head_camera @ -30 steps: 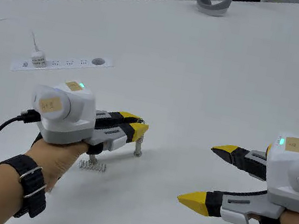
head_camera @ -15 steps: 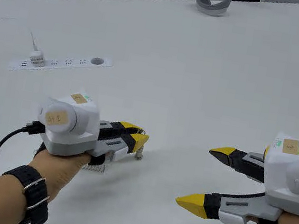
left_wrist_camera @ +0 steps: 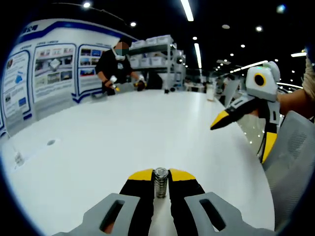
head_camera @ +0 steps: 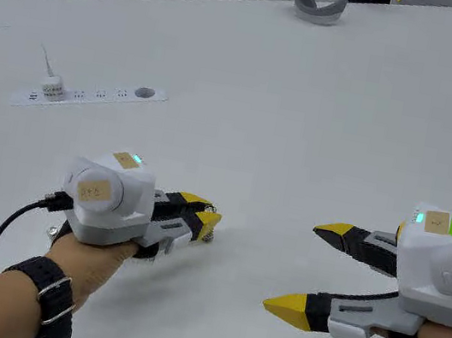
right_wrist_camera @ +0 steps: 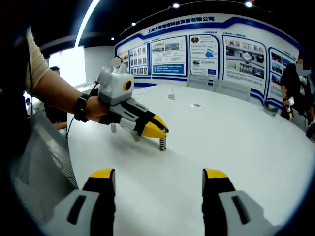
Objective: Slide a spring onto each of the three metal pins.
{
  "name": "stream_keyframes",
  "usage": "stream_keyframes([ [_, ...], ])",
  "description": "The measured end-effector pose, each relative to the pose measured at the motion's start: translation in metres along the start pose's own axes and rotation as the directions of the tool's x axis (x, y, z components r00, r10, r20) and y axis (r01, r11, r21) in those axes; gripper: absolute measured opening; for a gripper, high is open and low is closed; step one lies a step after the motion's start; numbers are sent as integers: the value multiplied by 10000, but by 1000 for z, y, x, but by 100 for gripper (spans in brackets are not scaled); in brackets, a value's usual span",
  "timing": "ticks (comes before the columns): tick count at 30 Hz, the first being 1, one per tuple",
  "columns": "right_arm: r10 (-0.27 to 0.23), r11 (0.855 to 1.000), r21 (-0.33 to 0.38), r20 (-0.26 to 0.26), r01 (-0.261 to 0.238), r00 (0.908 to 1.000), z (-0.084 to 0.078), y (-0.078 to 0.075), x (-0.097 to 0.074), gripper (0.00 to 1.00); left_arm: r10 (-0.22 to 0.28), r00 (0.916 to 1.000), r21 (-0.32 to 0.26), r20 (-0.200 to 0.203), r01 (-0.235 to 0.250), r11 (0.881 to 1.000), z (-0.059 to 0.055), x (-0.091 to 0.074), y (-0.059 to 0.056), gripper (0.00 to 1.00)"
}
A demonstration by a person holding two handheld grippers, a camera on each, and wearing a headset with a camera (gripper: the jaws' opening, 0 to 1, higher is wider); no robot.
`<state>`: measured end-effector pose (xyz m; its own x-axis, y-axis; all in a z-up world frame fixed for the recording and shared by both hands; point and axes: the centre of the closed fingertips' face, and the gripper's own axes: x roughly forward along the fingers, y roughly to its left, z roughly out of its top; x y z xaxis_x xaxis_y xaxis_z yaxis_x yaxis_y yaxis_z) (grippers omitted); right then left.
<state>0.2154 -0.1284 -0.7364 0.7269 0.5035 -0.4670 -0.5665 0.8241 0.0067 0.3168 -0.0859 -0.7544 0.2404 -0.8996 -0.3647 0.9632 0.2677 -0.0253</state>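
White tabletop (head_camera: 306, 104) carried everything. Right gripper (head_camera: 307, 268) hung near the tabletop's near edge at right, jaws spread wide, holding nothing. Left gripper (head_camera: 205, 218) sat low toward the near edge, left of middle, jaws pinched on the upright spring (left_wrist_camera: 161, 184), which sat sleeved on a pin (left_wrist_camera: 161, 172). Versus a second earlier: left gripper had dropped closer to the tabletop, loose spring by the hand (head_camera: 94, 255) now hidden; right gripper unchanged.

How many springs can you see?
1. The spring stands upright on the table, pinched between the left gripper's yellow tips. More springs may be hidden under the hand holding that gripper.
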Motion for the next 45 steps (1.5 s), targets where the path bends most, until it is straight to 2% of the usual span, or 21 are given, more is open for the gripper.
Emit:
stream_keyframes([
  [6, 4, 10000, -22, -38, -5, 10000, -1, 1, 0, 73, 151, 9998, 66, -114, -151, 9999, -3, 0, 2, 11],
  [15, 2, 10000, -49, -73, -2, 10000, -1, 1, 0, 73, 164, 9998, 92, -87, -163, 9998, -2, 0, 2, 11],
  [24, 29, 10000, -60, -120, -30, 9999, -2, 2, 2, 73, 171, 9999, -13, -20, -171, 9999, 0, -2, 1, 17],
  [35, 89, 9998, -182, -98, -91, 9999, 2, 3, 4, 72, 175, 9985, -176, 509, -166, 9997, 18, -14, -3, 22],
  [40, 189, 9995, -260, -115, -192, 9998, 3, 6, 7, 72, 115, 9965, -232, 823, -97, 9997, 29, -23, -4, 25],
  [45, 270, 9990, -342, -90, -273, 9996, 7, 8, 9, 72, 125, 9951, -217, 977, -104, 9997, 35, -32, -5, 26],
])
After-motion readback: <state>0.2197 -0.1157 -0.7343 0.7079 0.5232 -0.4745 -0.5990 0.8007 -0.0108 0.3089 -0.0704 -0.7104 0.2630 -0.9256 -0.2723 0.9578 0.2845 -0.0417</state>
